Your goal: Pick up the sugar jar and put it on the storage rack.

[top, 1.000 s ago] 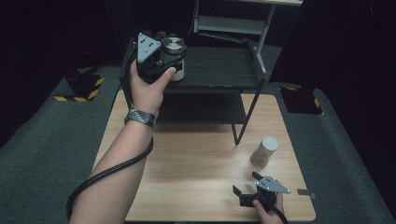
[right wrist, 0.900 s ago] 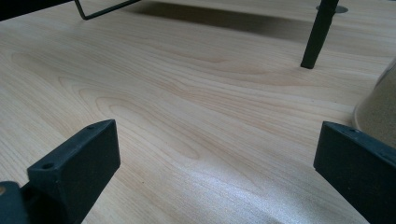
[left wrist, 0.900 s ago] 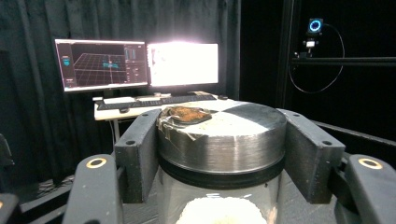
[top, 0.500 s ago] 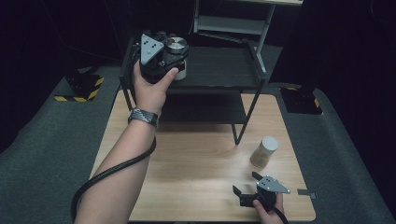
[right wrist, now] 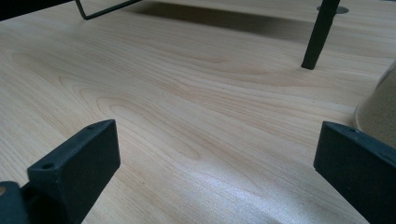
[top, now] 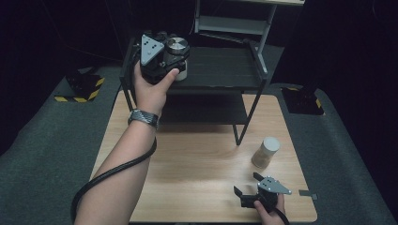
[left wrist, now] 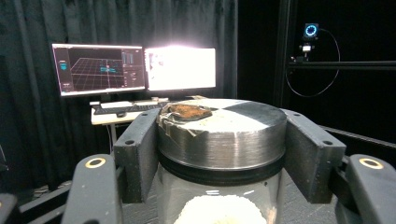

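We have the left hand-held gripper (top: 174, 55) clamped on a jar (left wrist: 219, 154) up at the top shelf (top: 220, 70) of the black rack: clear glass body, pale grainy fill, a brushed metal lid (left wrist: 224, 126) with a brown smear on top. Our right hand-held gripper (top: 248, 185) rests low on the counter (top: 197, 159), jaws spread wide around nothing, a second, tan-filled jar (top: 265, 152) just beside it.

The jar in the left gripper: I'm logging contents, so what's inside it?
The jar holds something white and grainy, heaped low behind the glass. The metal lid and the jaws hide the rest.
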